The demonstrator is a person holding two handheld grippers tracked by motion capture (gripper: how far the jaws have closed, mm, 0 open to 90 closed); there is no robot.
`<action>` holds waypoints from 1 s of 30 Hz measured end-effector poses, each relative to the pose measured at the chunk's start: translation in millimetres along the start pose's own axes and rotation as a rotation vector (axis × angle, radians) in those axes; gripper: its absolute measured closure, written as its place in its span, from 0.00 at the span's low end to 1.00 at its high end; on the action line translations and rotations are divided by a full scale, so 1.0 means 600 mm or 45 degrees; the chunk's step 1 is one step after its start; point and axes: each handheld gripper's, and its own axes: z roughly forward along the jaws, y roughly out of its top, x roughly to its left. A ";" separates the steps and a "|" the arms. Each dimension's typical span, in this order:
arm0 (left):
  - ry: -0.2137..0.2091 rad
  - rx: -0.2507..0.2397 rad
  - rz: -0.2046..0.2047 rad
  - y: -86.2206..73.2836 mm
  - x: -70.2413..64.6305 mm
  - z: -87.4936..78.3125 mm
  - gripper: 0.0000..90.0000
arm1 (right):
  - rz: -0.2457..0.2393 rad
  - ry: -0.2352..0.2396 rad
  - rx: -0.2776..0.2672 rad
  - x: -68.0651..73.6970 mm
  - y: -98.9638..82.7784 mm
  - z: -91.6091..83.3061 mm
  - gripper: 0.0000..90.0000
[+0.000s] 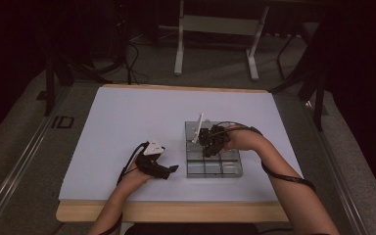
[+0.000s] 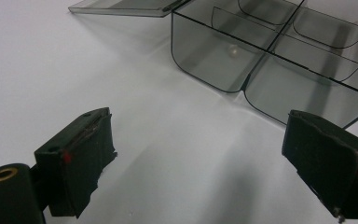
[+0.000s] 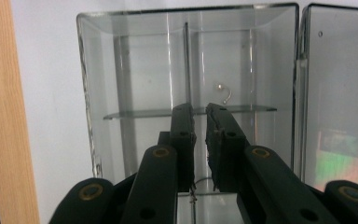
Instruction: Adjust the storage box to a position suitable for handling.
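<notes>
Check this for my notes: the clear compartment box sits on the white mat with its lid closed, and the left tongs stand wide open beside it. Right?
Not quite: the lid is open, folded flat beside the clear compartment box, as the right gripper view shows. The rest holds: the box sits on the white mat and the left tongs stand wide open beside it.

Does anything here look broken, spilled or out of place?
Nothing is spilled or askew. The clear compartment box sits flat on the white mat with its lid open. One oddity: the black padding on the left gripper looks frayed and ragged along its edges. A tiny hooked item lies alone in one compartment.
</notes>
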 end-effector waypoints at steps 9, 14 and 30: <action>0.003 0.001 0.002 0.000 0.000 0.000 0.10 | 0.007 -0.008 0.011 0.005 -0.027 -0.016 0.90; 0.003 0.001 0.001 0.000 0.000 0.000 0.10 | 0.014 -0.016 0.019 0.005 -0.045 -0.021 0.90; -0.001 0.005 0.001 0.000 0.000 0.000 0.10 | 0.103 -0.047 0.031 0.000 -0.137 -0.049 0.90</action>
